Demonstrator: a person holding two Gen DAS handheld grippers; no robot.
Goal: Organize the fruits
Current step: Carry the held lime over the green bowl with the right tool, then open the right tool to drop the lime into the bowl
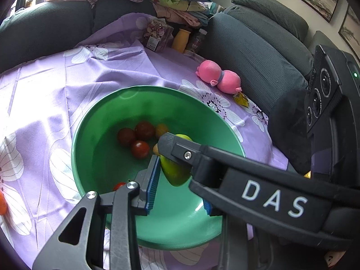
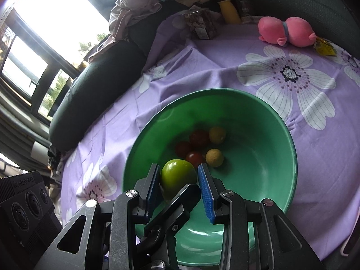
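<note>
White capital letters "DAS" stand on the black arm [image 1: 274,199] of the right-hand tool, which crosses in front of the left tool's right finger. Embossed lettering runs along the top edge of the black camera unit [image 2: 24,204] to the left of the right tool's fingers; it cannot be read. The label on the clear packet [image 2: 202,25] far beyond the fingers is too small to read.

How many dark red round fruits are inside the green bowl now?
3 lie clustered at the bottom of the green bowl: one dark red fruit at the back, one to its left, one nearest the green fruit. Others may hide behind the grippers.
</note>
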